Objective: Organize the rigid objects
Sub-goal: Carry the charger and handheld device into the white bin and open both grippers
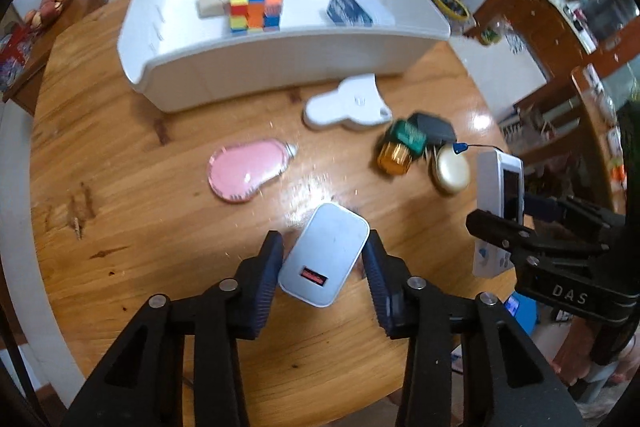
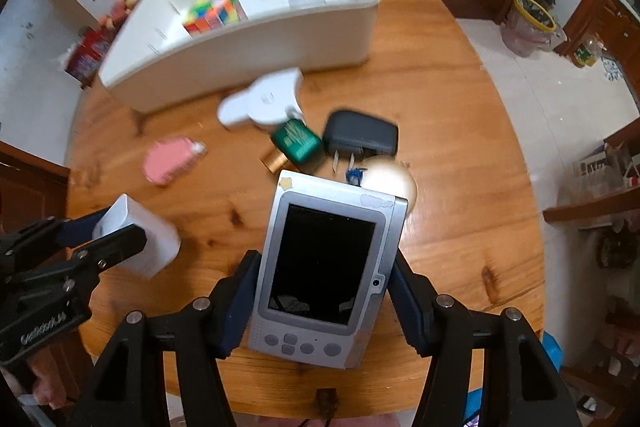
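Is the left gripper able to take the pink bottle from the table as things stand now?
Probably not yet. The left gripper is already shut on the white charger. The pink bottle lies uncovered on the table, so the path itself looks free.

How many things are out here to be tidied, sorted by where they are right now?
Held in the tongs: 2, white charger and grey handheld device.
Loose on table: 5, pink bottle, white flat piece, green-gold box, black adapter, gold compact.
In white bin: 3, colour cube, beige block, blue-white box.
Total: 10.
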`<state>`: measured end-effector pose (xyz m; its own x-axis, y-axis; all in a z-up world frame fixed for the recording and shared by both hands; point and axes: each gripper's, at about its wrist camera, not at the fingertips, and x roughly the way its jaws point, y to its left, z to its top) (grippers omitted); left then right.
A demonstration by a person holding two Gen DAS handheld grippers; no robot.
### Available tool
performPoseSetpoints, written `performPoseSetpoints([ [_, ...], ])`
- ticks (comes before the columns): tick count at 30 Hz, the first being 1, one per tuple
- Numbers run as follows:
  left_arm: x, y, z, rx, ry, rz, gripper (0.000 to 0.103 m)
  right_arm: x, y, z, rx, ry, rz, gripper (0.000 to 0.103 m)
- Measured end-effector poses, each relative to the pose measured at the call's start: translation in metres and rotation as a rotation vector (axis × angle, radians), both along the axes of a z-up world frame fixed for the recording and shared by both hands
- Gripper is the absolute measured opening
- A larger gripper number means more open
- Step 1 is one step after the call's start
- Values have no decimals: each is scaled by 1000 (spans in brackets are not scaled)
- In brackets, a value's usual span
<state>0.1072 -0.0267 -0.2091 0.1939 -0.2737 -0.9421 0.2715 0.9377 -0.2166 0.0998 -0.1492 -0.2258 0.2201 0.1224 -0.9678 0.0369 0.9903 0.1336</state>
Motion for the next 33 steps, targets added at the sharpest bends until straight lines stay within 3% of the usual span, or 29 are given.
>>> performPoseSetpoints([
  [1,2,0,4,-10,-6,9,33,-3,-5,5,8,-8,2,62],
  [5,12,29,23,-40,-21,30,31,7,-15,23,28,-52,20,62],
  [19,30,38,52,-53,-52,48,30,36,-6,55,42,-121,75,62],
  [27,83,53,103,-65,-175,110,30,85,3,91,43,-211,87,62],
  [33,132,67,116,-33,-219,184,30,135,7,109,68,-247,70,62],
])
